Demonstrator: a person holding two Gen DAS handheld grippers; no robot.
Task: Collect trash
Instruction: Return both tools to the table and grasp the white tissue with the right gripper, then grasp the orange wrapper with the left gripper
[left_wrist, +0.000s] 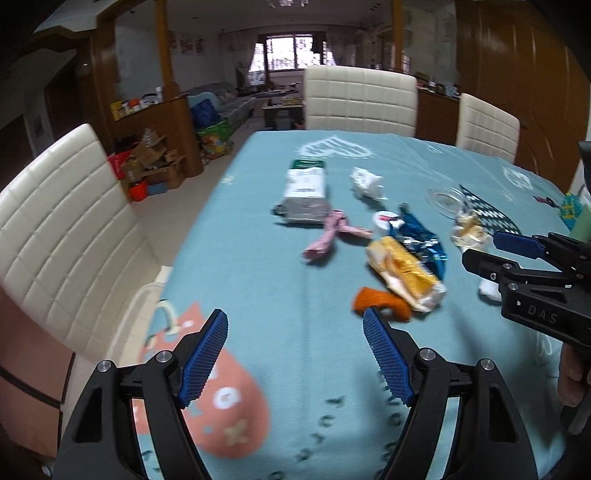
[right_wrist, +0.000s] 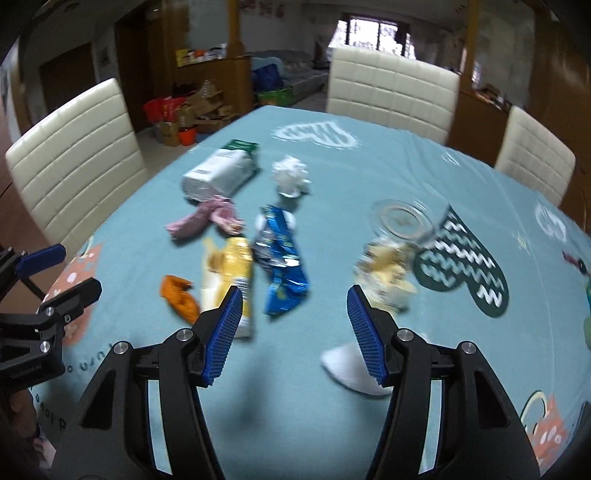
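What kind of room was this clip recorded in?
Most likely a home dining area open to a living room: a table with a teal cloth, cream padded chairs around it, and a sofa near a far window.

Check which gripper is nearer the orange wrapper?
Left. The orange wrapper lies just beyond the left gripper's right finger; the right gripper hangs over the table further right, past the yellow packet.

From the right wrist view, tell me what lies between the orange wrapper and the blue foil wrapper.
The yellow snack bag lies between the orange wrapper and the blue foil wrapper, lengthwise, clearest in the right wrist view.
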